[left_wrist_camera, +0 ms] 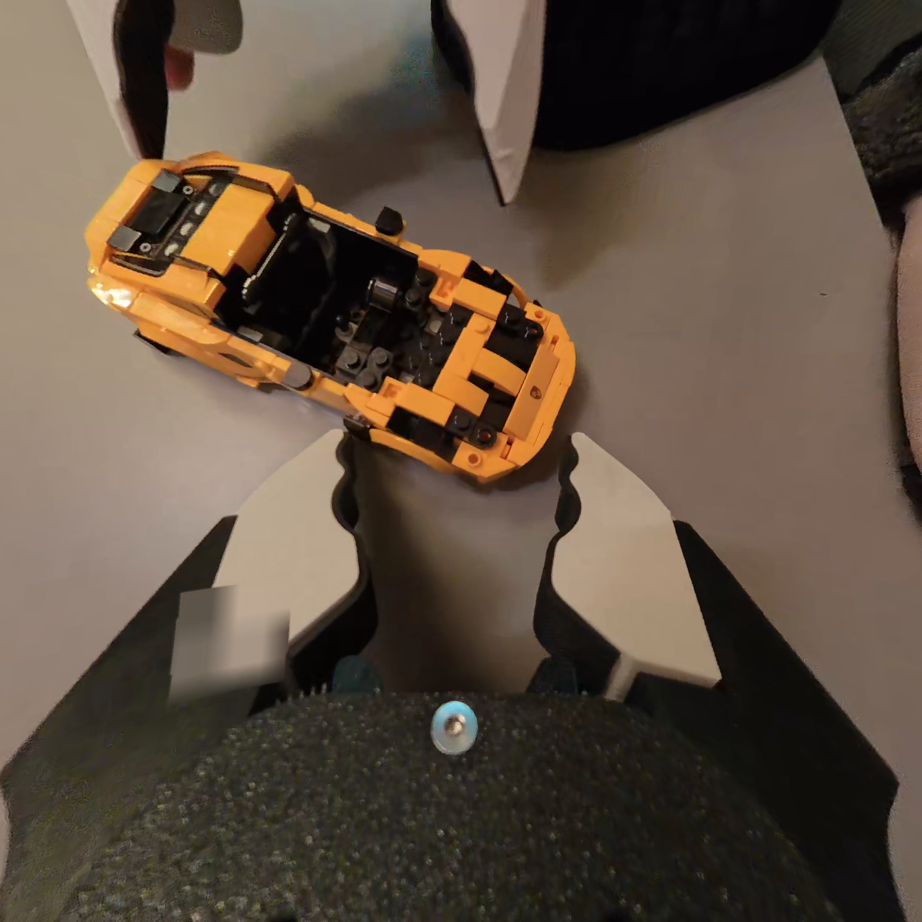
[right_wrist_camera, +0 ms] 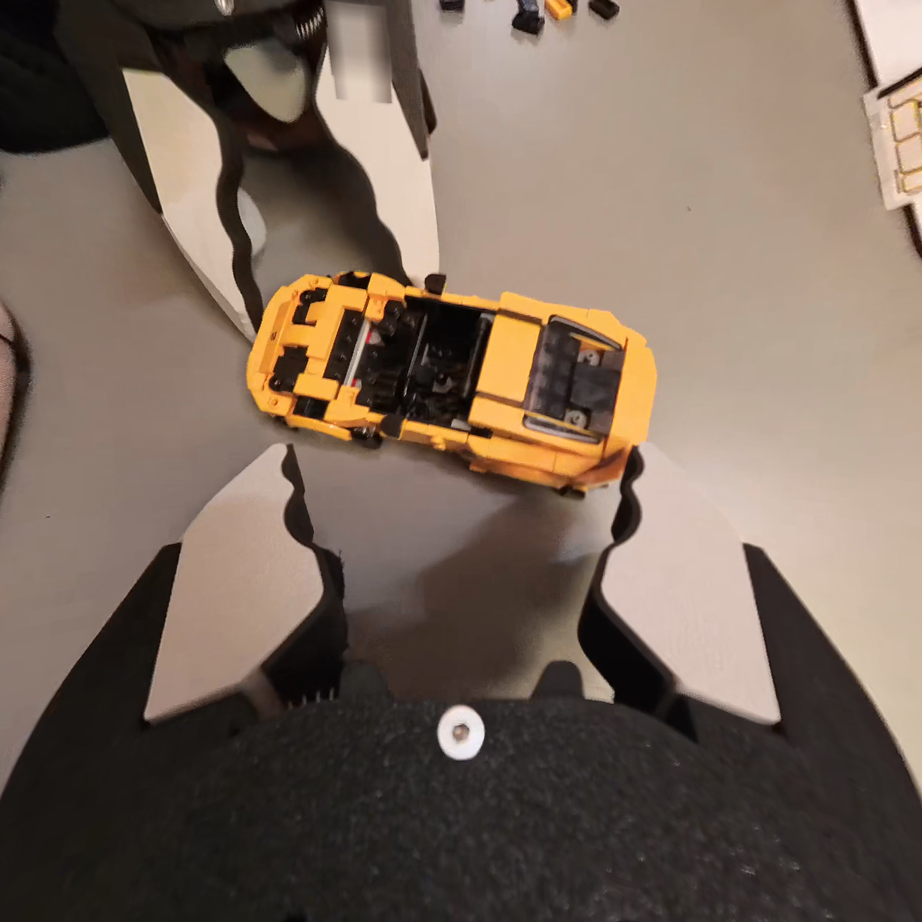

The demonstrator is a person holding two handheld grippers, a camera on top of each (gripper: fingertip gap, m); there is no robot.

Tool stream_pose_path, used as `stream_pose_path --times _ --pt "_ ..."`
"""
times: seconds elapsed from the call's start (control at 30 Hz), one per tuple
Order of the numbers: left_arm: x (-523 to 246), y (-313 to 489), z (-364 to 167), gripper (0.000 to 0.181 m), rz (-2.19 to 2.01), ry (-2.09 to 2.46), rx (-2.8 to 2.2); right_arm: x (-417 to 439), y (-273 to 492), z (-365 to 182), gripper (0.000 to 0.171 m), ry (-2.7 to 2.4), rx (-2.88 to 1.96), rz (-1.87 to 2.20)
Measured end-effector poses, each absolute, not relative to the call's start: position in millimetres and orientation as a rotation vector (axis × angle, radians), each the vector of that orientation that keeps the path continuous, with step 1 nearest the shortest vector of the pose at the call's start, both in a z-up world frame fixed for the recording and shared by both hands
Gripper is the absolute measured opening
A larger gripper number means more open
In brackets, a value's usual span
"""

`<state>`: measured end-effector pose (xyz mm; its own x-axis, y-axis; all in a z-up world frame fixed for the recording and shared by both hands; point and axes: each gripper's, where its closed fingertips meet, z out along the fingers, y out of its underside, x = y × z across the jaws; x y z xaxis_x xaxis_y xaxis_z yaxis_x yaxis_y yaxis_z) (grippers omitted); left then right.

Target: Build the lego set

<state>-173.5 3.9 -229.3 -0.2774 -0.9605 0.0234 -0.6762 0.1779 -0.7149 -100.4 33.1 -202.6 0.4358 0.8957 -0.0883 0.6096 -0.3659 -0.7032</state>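
An orange and black lego car (left_wrist_camera: 324, 309) lies on the grey table (left_wrist_camera: 698, 349), with its roof off and the black cockpit open. It also shows in the right wrist view (right_wrist_camera: 449, 374). My left gripper (left_wrist_camera: 456, 439) is open and empty, with its tips at the car's front end, one on each side of the nose. My right gripper (right_wrist_camera: 461, 449) is open wide and empty, with its tips just short of the car's side and its right fingertip (right_wrist_camera: 643, 459) by the rear corner. The two grippers face each other across the car.
Several small loose bricks (right_wrist_camera: 539, 10) lie at the table's far edge. A sheet with yellow stickers (right_wrist_camera: 898, 149) and a white booklet (right_wrist_camera: 888, 40) lie at the right. A dark fabric object (left_wrist_camera: 648, 75) sits beyond the car. A sleeve (left_wrist_camera: 910, 349) shows at the right edge. Left tips to right tips: about 10 centimeters.
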Motion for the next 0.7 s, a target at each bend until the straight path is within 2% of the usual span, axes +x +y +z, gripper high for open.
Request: stream_pose_path --times 0.27,0.7 --pt "-172 1 -224 0.068 -0.985 1.994 -1.537 -107 51 -197 0.101 -1.297 -2.013 0.807" --pt "-170 1 -226 0.067 -0.984 1.983 -1.556 -110 59 -198 0.093 -1.255 -1.922 0.822"
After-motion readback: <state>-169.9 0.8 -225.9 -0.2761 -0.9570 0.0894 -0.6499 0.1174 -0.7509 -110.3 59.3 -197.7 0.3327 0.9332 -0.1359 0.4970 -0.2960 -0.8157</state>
